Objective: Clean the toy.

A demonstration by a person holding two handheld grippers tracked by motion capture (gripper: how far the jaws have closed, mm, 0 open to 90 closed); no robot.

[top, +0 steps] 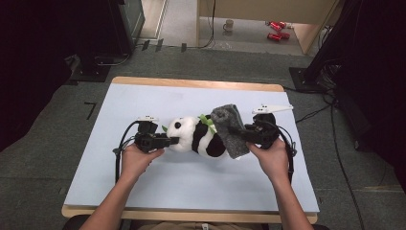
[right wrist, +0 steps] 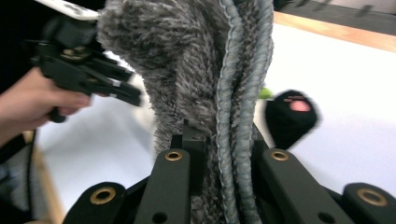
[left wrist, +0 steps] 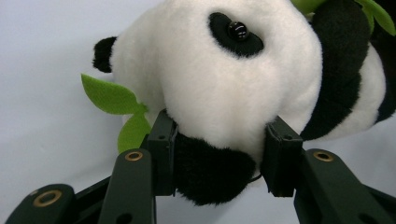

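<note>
Table (top: 143,191): wooden-edged top wearing a pale blue-white cover, standing on grey carpet. Plush panda (top: 196,135) lying on its side near centre, head pointing to 9 o'clock, green felt leaves (top: 208,121) showing at its neck, grey knitted cloth (top: 230,129) draping its 3 o'clock end.

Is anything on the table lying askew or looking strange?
Nothing looks damaged or spilled. The toy panda lies on its side on the table, its head pinched in the left tongs. The right tongs grip a grey knitted cloth over its legs.
</note>
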